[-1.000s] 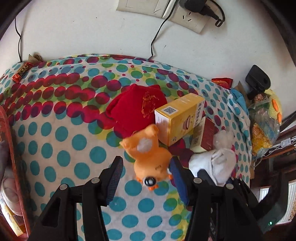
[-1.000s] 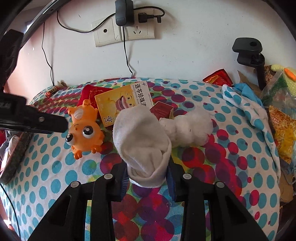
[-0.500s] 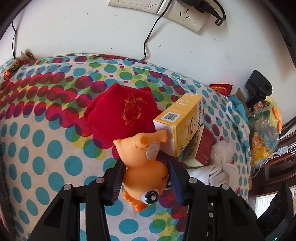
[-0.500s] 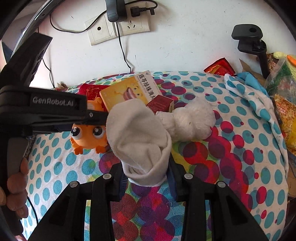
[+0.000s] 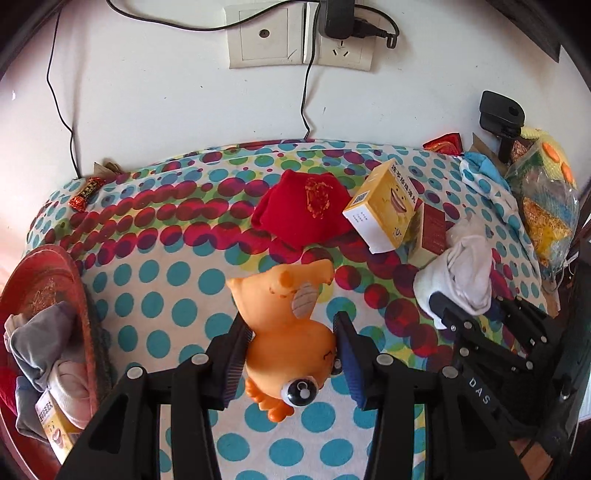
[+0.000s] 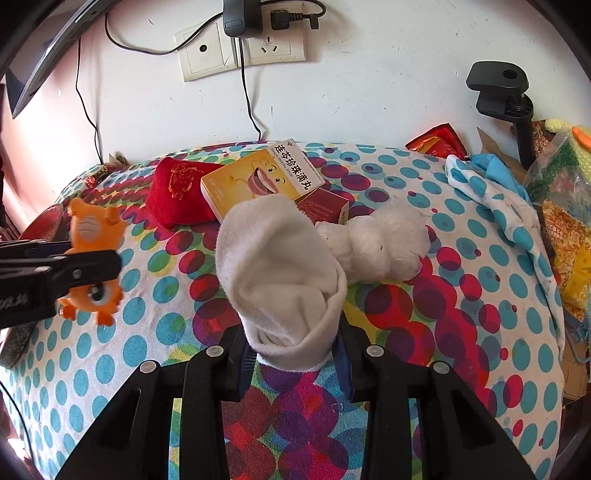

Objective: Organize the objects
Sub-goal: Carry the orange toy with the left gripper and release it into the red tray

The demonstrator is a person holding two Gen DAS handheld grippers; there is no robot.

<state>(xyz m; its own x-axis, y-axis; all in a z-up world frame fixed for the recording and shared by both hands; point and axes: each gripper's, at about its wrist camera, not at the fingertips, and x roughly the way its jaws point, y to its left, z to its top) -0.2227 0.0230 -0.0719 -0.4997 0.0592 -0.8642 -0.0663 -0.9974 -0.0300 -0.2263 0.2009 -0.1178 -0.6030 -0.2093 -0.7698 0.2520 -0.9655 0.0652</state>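
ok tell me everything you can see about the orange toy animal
The orange toy animal looks like smooth rubber or vinyl, with big glossy black-and-white eyes, pointed ears, a grey striped patch and small orange feet. The left gripper is shut on its body, pads pressing both sides; the jaws have just been closing. It is held above the polka-dot tablecloth, ears pointing away from the gripper, apart from the other objects.

A white wall (image 6: 369,74) with scuffs carries a double socket plate (image 6: 242,48) with a black charger (image 6: 242,16) plugged in, its cable hanging down behind a table under a polka-dot cloth (image 6: 461,295) in bright daylight.
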